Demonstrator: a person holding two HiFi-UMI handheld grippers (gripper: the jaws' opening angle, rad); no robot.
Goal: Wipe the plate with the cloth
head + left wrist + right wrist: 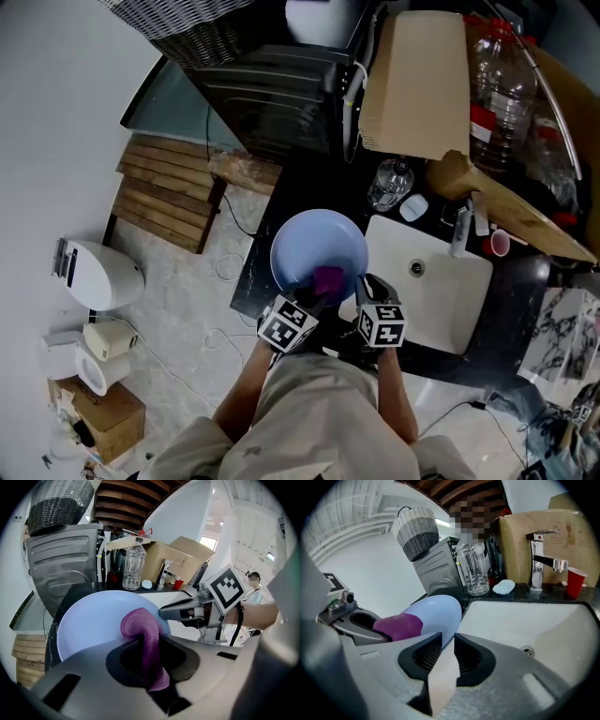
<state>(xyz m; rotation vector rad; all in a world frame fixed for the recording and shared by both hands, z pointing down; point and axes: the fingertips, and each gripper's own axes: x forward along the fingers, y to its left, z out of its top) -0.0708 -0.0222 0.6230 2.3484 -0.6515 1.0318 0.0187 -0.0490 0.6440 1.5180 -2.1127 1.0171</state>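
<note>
The left claw (145, 656) is clamped on a purple cloth (140, 630). The cloth runs up between its jaws and folds forward into a rounded wad that lies against the face of the pale blue plate (89, 625) directly ahead of it. The right claw (443, 660) pinches the plate's rim, its ribbed jaws close together with only the thin edge between them. From that claw the plate stands tilted up just ahead and to the left, with the cloth against it on the far left side. Immediately ahead and to the right of the right claw lies the white sink (525, 625). Beyond the sink a chrome tap (539, 569) stands on the dark counter, with a red cup (573, 581) to its right and a pale oval soap (504, 587) and a clear glass vessel (473, 571) to its left. Farthest off, behind the plate, is a grey appliance (438, 569) with a woven basket (415, 531) on top.
</note>
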